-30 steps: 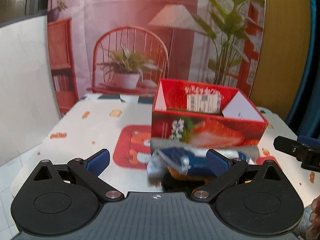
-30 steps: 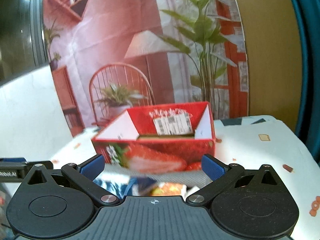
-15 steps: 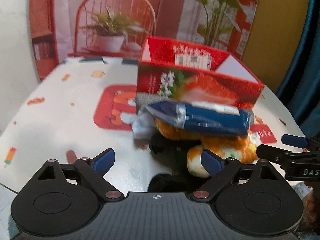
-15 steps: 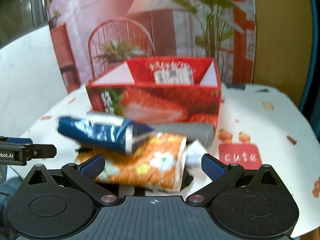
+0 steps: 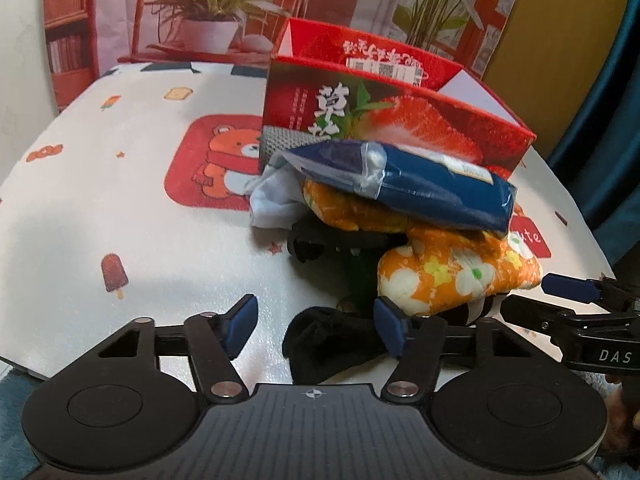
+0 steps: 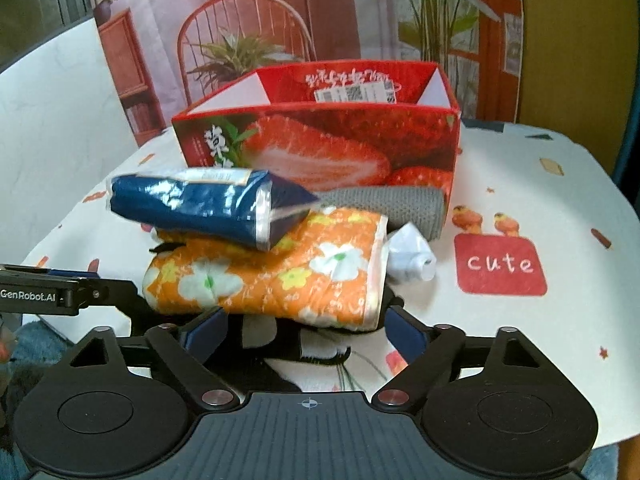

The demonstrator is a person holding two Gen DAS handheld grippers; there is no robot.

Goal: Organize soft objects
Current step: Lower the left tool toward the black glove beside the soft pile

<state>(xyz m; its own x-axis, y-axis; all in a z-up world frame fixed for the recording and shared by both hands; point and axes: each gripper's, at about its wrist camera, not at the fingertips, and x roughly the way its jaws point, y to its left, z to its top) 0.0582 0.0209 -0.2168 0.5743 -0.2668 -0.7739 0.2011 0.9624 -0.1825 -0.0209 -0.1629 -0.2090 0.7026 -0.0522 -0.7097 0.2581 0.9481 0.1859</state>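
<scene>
A pile of soft things lies in front of a red strawberry box (image 5: 400, 120) (image 6: 320, 148). A blue plastic packet (image 5: 404, 188) (image 6: 208, 204) lies on top of an orange flowered cloth (image 5: 452, 276) (image 6: 280, 276). A rolled grey cloth (image 6: 392, 204) lies against the box. A white item (image 5: 276, 200) (image 6: 408, 256) and black cloth (image 5: 328, 344) lie at the pile's edges. My left gripper (image 5: 316, 328) is open, its right finger beside the black cloth. My right gripper (image 6: 304, 332) is open just in front of the orange cloth, over a black-and-white piece.
The table has a white printed cover (image 5: 120, 200) with a red bear patch (image 5: 216, 160) and a red "cute" patch (image 6: 500, 264). The near table edge is close under both grippers. A backdrop with a chair and plants hangs behind.
Both grippers have tilted down and moved in toward the pile. The box and pile sit larger and closer in both views. Both grippers have stayed open.
</scene>
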